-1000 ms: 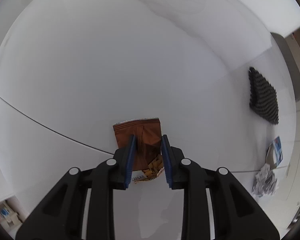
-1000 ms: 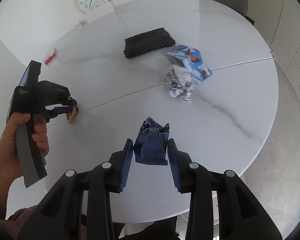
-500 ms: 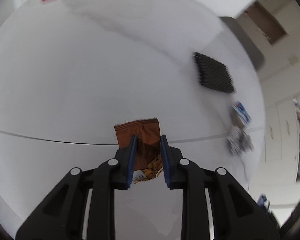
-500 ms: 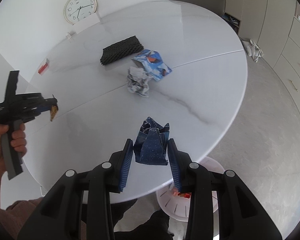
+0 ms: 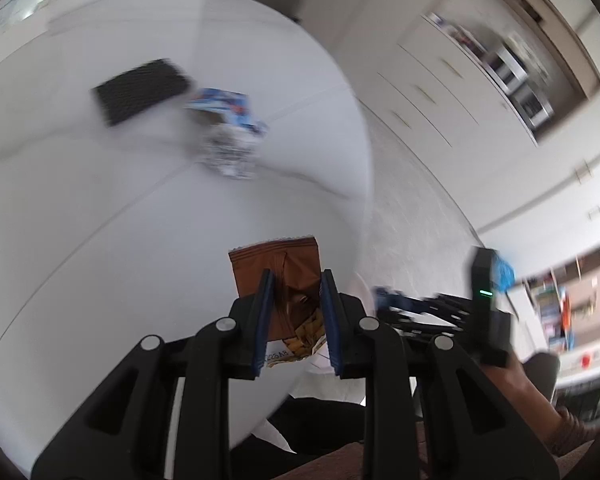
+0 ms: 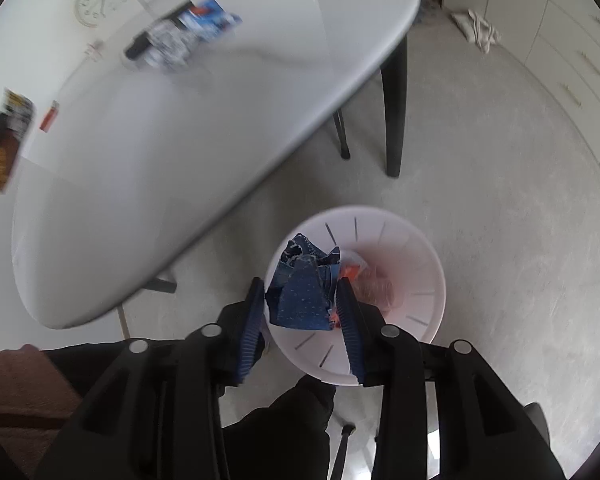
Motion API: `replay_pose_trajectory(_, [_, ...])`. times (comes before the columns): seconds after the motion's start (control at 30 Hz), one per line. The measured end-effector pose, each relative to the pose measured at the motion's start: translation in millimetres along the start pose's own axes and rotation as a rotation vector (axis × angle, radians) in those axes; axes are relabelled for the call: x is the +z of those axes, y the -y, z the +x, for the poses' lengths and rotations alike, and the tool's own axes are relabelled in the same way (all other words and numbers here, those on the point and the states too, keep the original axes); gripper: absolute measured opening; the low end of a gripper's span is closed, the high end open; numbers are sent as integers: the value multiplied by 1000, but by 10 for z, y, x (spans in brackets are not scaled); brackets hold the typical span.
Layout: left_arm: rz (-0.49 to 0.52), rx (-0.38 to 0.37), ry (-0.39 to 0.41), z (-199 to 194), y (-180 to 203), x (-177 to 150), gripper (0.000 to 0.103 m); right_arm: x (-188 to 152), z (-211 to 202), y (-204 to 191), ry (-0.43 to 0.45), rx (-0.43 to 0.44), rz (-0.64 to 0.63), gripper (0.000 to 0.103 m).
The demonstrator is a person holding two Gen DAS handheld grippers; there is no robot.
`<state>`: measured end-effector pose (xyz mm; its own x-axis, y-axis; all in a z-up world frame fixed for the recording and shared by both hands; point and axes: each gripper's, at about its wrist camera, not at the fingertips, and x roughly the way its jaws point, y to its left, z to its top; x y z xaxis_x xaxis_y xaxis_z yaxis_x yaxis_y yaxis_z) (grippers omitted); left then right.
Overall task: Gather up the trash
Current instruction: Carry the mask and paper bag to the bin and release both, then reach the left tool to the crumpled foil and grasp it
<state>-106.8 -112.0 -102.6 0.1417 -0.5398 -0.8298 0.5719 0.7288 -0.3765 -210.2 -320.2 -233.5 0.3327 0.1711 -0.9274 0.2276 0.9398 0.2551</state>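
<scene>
- Left gripper (image 5: 294, 316): clamped on the brown snack wrapper (image 5: 278, 268), above the table (image 5: 100, 240) edge; light, crinkly film, best held mid-body.
- Right gripper (image 6: 302, 320): jaws just opening around the blue wrapper (image 6: 300, 292), over the white bin (image 6: 412, 272); soft, light.

Left tool (image 5: 293, 312) gripping a brown foil snack wrapper (image 5: 284, 268) above the round white desk (image 5: 100, 260), blurred black mesh pad (image 5: 140, 90), blue-white carton (image 5: 224, 110), crumpled paper ball (image 5: 230, 154) lying beyond.

Soft, even daylight fills both fisheye views, with dark vignetted corners and bowed edges. Motion blur smears the tabletop (image 5: 100, 240) and far clutter (worst in the left view); nearby parts stay sharp.
</scene>
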Motion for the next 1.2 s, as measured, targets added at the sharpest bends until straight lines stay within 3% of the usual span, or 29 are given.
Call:
replay_pose_trajectory(0.07, [59, -22, -31, 131, 224, -16, 24, -45, 179, 85, -27, 0, 16, 73])
replay_pose_trajectory(0.17, [128, -38, -73, 389, 524, -48, 24, -93, 335, 204, -39, -31, 32, 85])
replay_pose_trajectory(0.27, [159, -38, -112, 609, 738, -82, 24, -130, 311, 332, -50, -47, 63, 88])
replay_pose_trajectory(0.47, [189, -27, -161, 1075, 1069, -126, 24, -282, -135, 640, 3, -69, 89, 96])
replay_pose_trajectory(0.7, [209, 11, -258, 1549, 1180, -292, 25, -390, -401, 929, 17, -94, 101, 97])
replay_pose_trajectory(0.73, [208, 16, -283, 1626, 1175, -316, 28, -402, -411, 960, 18, -95, 105, 97])
replay_pose_trajectory(0.8, [202, 32, -317, 1732, 1170, -350, 56, -415, -406, 1016, 17, -95, 117, 97])
replay_pose_trajectory(0.87, [205, 48, -316, 1755, 1160, -374, 72, -438, -405, 1056, 14, -92, 129, 97])
replay_pose_trajectory(1.0, [206, 58, -286, 1633, 1162, -355, 85, -439, -429, 1083, 21, -91, 138, 97])
replay_pose_trajectory(1.2, [128, 82, -153, 1075, 1014, -108, 93, -341, -637, 979, 76, -88, 136, 97])
